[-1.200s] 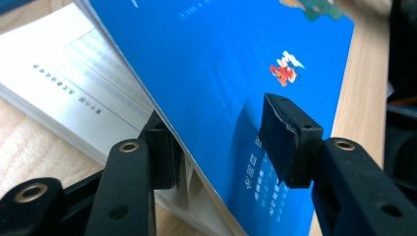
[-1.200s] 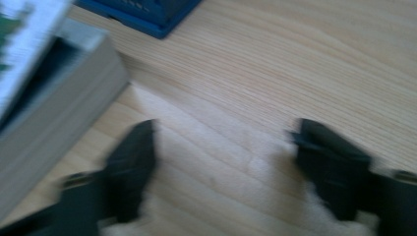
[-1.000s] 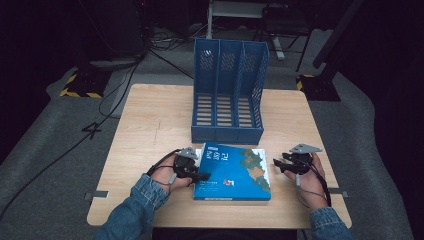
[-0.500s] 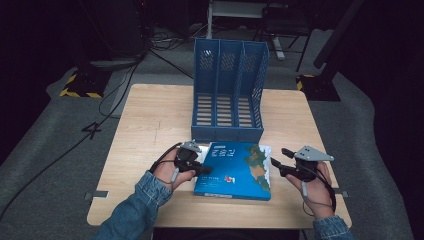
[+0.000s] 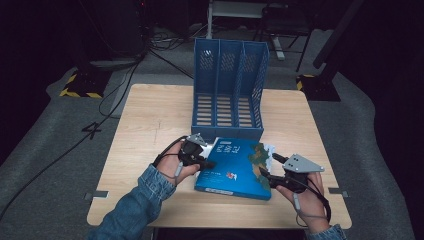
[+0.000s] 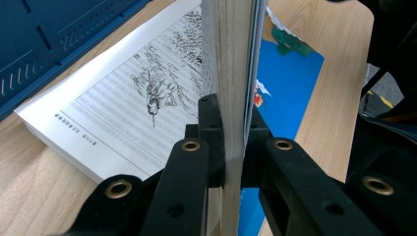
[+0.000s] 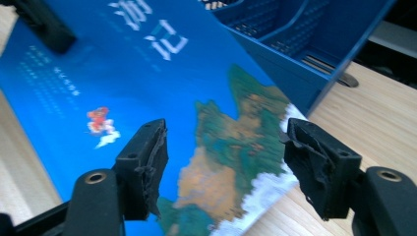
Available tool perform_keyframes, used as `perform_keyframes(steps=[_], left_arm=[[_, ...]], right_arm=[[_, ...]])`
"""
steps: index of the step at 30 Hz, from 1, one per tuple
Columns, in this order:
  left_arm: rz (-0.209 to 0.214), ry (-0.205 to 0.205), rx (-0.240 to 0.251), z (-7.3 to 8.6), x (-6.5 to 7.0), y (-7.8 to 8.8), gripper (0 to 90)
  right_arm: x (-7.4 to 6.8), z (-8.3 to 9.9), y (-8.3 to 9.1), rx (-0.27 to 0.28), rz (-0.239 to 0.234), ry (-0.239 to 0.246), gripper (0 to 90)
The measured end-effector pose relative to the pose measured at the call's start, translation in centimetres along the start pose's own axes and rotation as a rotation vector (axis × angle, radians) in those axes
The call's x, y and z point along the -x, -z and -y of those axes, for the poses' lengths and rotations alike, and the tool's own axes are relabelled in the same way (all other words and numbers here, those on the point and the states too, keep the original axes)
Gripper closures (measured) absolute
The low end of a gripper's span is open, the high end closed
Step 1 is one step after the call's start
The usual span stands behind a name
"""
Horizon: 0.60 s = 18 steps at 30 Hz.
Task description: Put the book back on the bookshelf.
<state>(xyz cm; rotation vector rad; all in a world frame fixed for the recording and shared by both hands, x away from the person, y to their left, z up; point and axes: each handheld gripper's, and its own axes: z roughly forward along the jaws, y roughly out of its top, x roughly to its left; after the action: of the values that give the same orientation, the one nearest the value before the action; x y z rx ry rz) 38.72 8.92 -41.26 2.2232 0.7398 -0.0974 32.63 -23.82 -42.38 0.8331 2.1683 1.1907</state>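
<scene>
The blue paperback book [image 5: 235, 167] with a map-like picture on its cover lies on the near part of the pale wooden surface [image 5: 150, 120], its left edge lifted, between the two grippers. The left gripper [image 6: 233, 147] pinches the front cover and a wad of pages tight between its jaws, while the right gripper [image 7: 223, 162] hangs just over the book's right end, its jaws apart, having just been opening, with nothing gripped. Just behind the book stands a blue plastic three-slot file rack [image 5: 227, 90].
</scene>
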Motion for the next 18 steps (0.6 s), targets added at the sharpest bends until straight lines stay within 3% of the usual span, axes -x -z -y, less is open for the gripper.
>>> perform_keyframes(steps=[11,13,18], left_arm=[[-0.014,-0.028,0.007,-0.8,0.8,0.4,84.3],[-0.019,-0.035,0.010,-0.8,1.0,0.5,84.3],[-0.020,-0.033,0.009,-0.6,1.2,0.5,84.3]], right_arm=[[-3.9,-0.9,-1.5,-0.025,-0.059,0.092,31.7],[-5.0,-0.9,-1.9,-0.045,-0.089,0.092,29.8],[-7.1,-1.2,-3.1,-0.067,-0.138,0.151,29.9]])
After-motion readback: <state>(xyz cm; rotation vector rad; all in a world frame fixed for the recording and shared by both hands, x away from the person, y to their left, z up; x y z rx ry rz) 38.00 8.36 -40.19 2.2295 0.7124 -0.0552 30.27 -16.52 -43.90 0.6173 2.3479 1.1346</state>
